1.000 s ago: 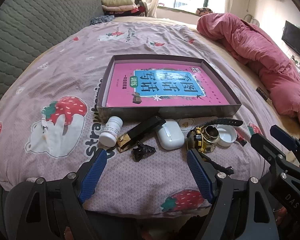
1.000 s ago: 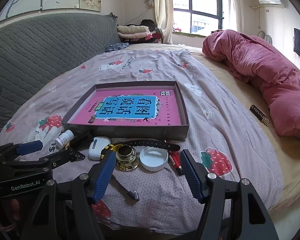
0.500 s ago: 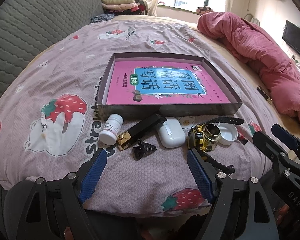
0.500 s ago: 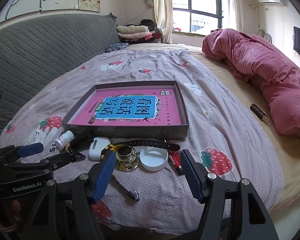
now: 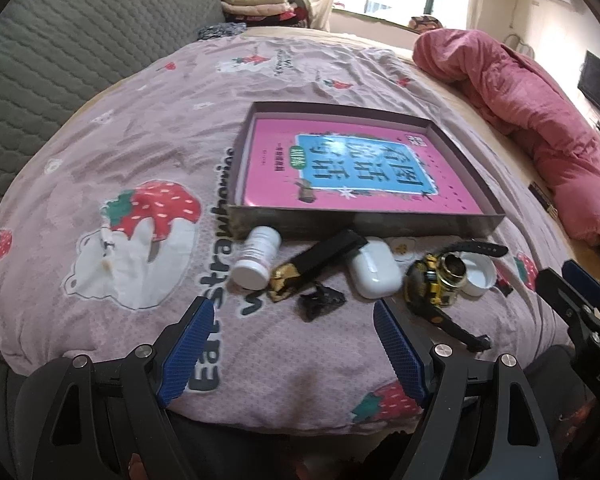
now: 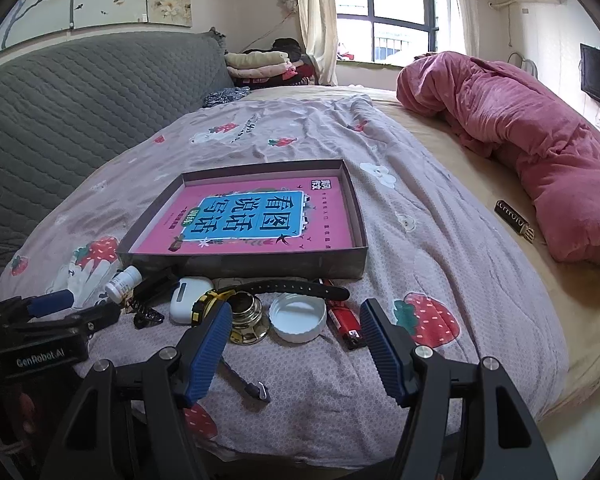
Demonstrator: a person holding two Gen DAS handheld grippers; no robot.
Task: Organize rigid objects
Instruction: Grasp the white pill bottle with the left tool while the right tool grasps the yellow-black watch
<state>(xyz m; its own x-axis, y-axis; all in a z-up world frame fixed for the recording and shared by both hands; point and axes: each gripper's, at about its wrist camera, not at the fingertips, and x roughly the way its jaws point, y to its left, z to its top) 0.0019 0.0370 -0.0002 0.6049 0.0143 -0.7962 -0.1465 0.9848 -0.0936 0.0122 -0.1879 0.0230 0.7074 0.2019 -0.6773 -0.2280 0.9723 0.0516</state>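
A shallow box point(image 6: 242, 261) sat on the strawberry bedspread point(image 6: 420, 240) with a pink book point(image 6: 260, 216) lying flat inside it. Small things lay in a row just in front of the box: a white pill bottle point(image 5: 257, 257), a white earbud case point(image 5: 374, 268), a watch point(image 5: 436, 280), a white lid point(image 6: 297, 318) and a red lighter point(image 6: 344, 322). The left gripper point(image 5: 292, 352) hung over the near edge of the bed, jaws wide apart and holding nothing. The right gripper point(image 6: 294, 346) was beside it, wide apart too, with nothing in it.
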